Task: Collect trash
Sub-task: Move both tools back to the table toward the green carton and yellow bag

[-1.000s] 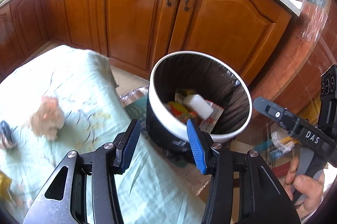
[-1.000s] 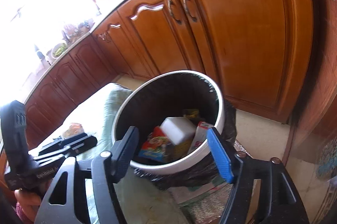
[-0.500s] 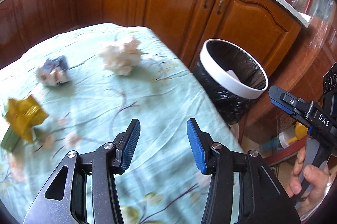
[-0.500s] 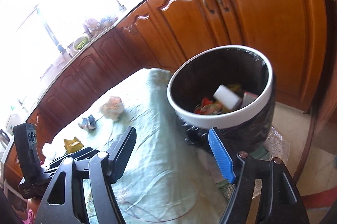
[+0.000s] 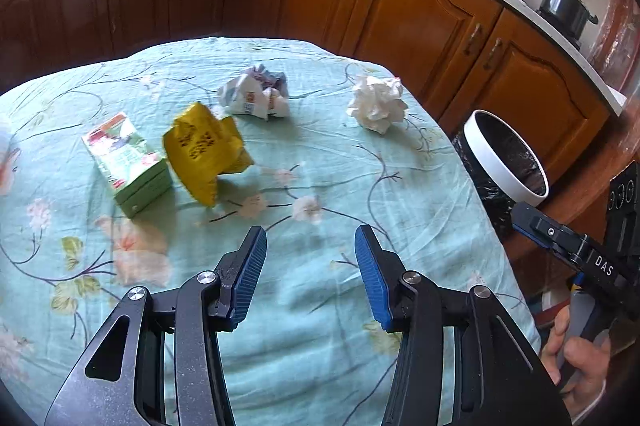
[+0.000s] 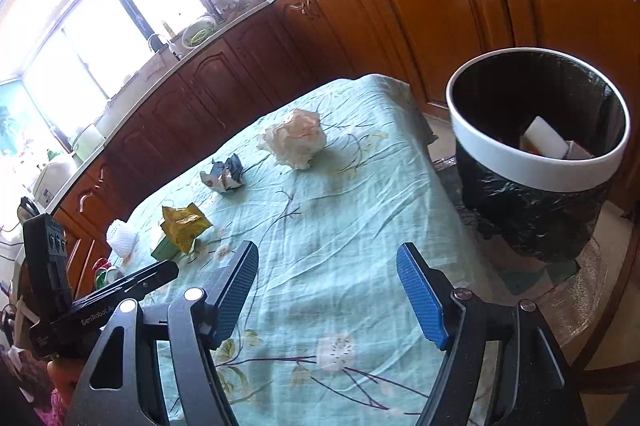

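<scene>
On the floral green tablecloth lie a crumpled white tissue, a crumpled white-and-blue wrapper, a yellow wrapper and a green carton. My left gripper is open and empty, above the cloth's near part. My right gripper is open and empty, over the cloth's near edge. The tissue, the blue wrapper and the yellow wrapper also show in the right wrist view. The white-rimmed bin with a black liner stands off the table's right end and holds several pieces of trash.
Wooden cabinets run behind the table and the bin. A white mesh object sits at the table's far left in the right wrist view. Pots stand on the counter. The other gripper shows at each view's edge.
Both grippers have swung away from over the bin toward the table. The bin has slid to the right in both views and the trash on the cloth has come into view.
</scene>
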